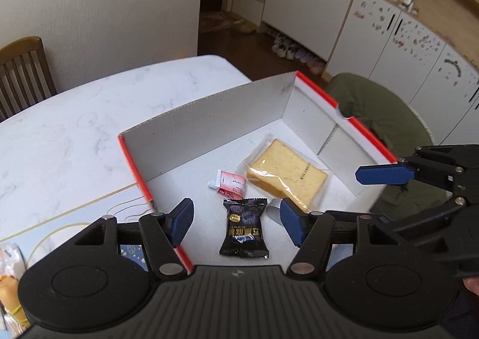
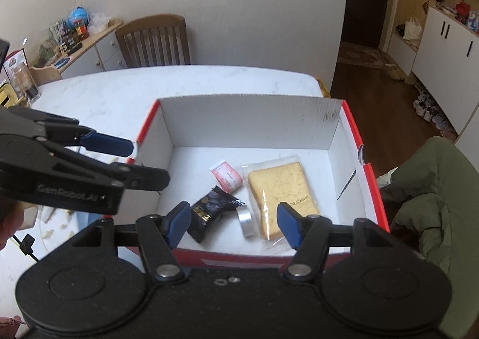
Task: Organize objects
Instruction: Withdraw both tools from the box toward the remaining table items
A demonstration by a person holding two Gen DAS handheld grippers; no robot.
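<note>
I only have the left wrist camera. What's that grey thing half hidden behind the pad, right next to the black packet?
Observer: It looks like a small roll of silver tape, lying in the box between the black packet and the bagged bread slice.
Operator: Is the right gripper carrying anything?
Observer: No. The right gripper has its jaws open with nothing gripped between the pads.

In the box (image 2: pixel 335 135) on the table (image 2: pixel 119 93): cake (image 2: pixel 281 186) right, tube (image 2: pixel 226 175) left of it, candy (image 2: pixel 209 213) and tape (image 2: pixel 245 220) nearer.
</note>
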